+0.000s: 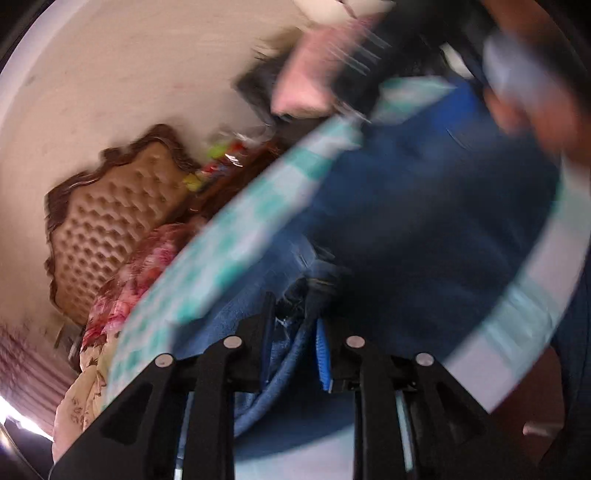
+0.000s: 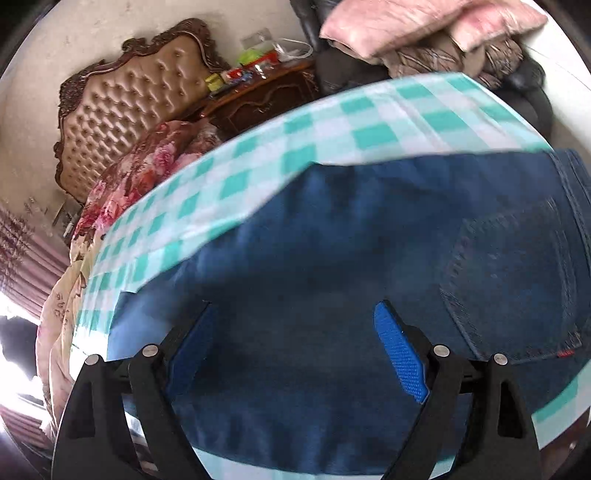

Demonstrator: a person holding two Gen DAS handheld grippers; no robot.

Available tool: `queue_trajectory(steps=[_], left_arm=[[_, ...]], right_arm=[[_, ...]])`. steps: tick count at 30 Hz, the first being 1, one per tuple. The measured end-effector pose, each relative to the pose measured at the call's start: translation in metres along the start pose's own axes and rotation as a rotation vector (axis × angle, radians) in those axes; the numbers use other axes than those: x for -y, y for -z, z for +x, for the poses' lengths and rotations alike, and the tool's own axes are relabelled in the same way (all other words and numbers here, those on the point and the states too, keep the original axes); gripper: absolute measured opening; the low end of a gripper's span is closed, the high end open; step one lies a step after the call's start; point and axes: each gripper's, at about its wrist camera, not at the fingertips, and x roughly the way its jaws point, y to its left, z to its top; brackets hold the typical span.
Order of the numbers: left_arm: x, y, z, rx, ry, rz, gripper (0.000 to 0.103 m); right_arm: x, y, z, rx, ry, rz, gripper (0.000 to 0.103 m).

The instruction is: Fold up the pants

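Observation:
Dark blue jeans (image 2: 332,258) lie on a table covered with a teal-and-white checked cloth (image 2: 369,122); a back pocket (image 2: 517,280) shows at the right. My right gripper (image 2: 291,332) is open, its blue pads just above the flat denim. In the blurred left wrist view my left gripper (image 1: 293,317) is shut on a bunched fold of the jeans (image 1: 288,332), with the rest of the jeans (image 1: 424,206) spread beyond it.
A tufted brown headboard (image 2: 140,99) and floral bedding (image 2: 147,173) stand left of the table. A dark wooden nightstand (image 2: 258,99) with small items is behind. Pink pillows (image 2: 406,26) are piled at the back right. The checked cloth edge (image 1: 229,236) runs diagonally.

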Motion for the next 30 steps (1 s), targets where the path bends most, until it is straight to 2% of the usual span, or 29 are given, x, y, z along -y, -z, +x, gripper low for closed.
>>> queue_trajectory(steps=[1,3,6,9,11,13,14,15,19,21,23,27,30], left_arm=[[0.015,0.004,0.005,-0.008,-0.043,0.034,0.033],[0.020,0.011,0.001,0.011,-0.068,0.017,0.056],[0.007,0.015,-0.001,0.001,-0.097,-0.033,0.057],[-0.001,0.018,0.008,-0.037,-0.062,-0.050,0.057],[0.003,0.018,0.013,-0.036,-0.037,-0.025,0.054],[0.010,0.015,0.015,-0.032,-0.022,0.003,0.042],[0.016,0.013,0.014,-0.029,-0.010,0.007,0.021],[0.015,0.012,0.014,-0.026,0.003,0.001,0.013],[-0.030,0.003,0.005,0.008,0.070,-0.202,0.013],[-0.049,0.000,0.001,0.025,0.076,-0.256,0.013],[-0.062,-0.002,-0.004,0.040,0.080,-0.285,0.013],[-0.075,-0.003,-0.008,0.047,0.090,-0.334,0.013],[-0.074,0.001,-0.012,0.051,0.098,-0.335,0.013]], right_arm=[[0.004,0.002,0.001,-0.013,-0.008,-0.001,0.084],[0.010,0.007,0.004,-0.029,-0.014,0.003,0.084],[0.016,0.008,0.008,-0.049,-0.034,0.012,0.084],[0.011,0.009,0.013,-0.075,-0.078,0.014,0.084],[0.004,0.009,0.018,-0.105,-0.122,0.012,0.084],[-0.003,0.010,0.023,-0.139,-0.152,0.010,0.084],[-0.008,0.010,0.026,-0.168,-0.174,0.008,0.084],[-0.012,0.010,0.029,-0.193,-0.197,0.011,0.084],[-0.018,0.008,0.042,-0.318,-0.329,0.091,0.086],[-0.022,0.006,0.052,-0.394,-0.416,0.155,0.087],[-0.031,0.006,0.065,-0.465,-0.477,0.205,0.087],[-0.050,0.008,0.082,-0.545,-0.529,0.239,0.087],[-0.064,0.005,0.091,-0.563,-0.571,0.263,0.087]])
